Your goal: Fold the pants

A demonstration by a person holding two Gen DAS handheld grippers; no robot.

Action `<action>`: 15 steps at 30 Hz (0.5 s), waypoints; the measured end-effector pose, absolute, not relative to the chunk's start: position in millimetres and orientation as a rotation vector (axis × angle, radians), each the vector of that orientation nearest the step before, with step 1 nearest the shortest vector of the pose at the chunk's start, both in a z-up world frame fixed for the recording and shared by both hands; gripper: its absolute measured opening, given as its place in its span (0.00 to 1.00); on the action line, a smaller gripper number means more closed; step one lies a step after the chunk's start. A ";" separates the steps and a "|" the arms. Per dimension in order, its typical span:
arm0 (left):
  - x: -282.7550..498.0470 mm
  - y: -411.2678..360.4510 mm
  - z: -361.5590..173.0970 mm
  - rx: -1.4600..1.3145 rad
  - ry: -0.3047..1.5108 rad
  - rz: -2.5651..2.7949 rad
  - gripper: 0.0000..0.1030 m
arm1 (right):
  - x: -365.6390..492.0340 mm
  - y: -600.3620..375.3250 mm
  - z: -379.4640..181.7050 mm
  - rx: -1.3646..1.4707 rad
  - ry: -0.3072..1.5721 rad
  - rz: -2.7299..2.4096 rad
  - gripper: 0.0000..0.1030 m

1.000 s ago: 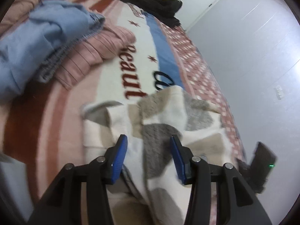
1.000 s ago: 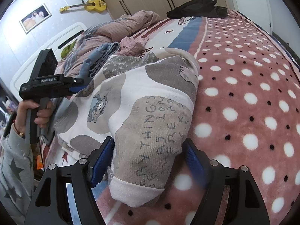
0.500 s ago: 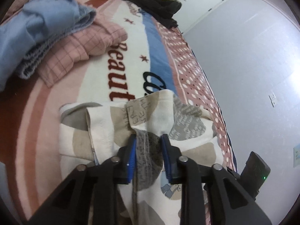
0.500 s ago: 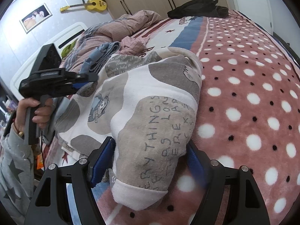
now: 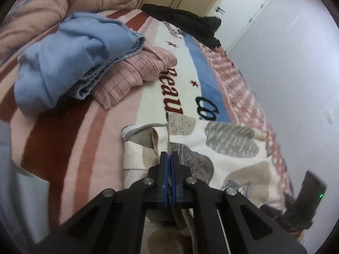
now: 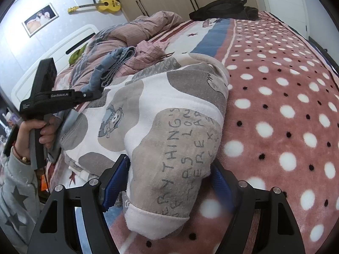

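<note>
The left gripper (image 5: 169, 158) has just snapped together, and its blue pads are pinched tight on a raised fold of the pants (image 5: 228, 148), right at the edge where the cream and grey patches meet. The pants spread out ahead of it and off to its right across the blanket (image 5: 89, 139), printed with grey blobs and scribbled lettering. Further ahead to its left sits a blue garment (image 5: 70, 59) on top of a pink checked one (image 5: 135, 72), well apart from the pants.

Over on the other side, the right gripper (image 6: 169, 182) stands wide, its blue pads (image 6: 115, 182) either side of a pant leg (image 6: 175, 148) that runs between them with its white cuff (image 6: 152, 224) closest to the handle. I cannot tell whether the pads actually touch the cloth. To its left, a hand (image 6: 36, 133) in a star-print sleeve (image 6: 14, 194) grips the handle of the other tool. To its right, the polka-dot stretch of blanket. A dark garment (image 6: 224, 10) lies at the far end of the bed.
</note>
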State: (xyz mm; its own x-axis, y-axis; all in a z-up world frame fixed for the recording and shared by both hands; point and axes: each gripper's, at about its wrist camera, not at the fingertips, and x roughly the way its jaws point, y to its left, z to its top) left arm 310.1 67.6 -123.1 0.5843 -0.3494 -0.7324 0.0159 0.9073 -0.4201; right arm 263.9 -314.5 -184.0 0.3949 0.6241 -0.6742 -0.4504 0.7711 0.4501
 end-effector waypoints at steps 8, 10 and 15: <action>289.5 56.1 -101.6 -0.317 0.883 -0.255 0.82 | 268.3 -322.3 -176.3 0.219 0.923 0.676 0.70; 287.4 47.4 -104.8 -0.287 0.910 -0.281 0.85 | 272.8 -324.2 -173.3 0.235 0.919 0.672 0.70; 280.7 20.1 -135.3 0.001 0.999 -0.136 0.85 | 273.0 -318.6 -175.9 0.212 0.927 0.651 0.70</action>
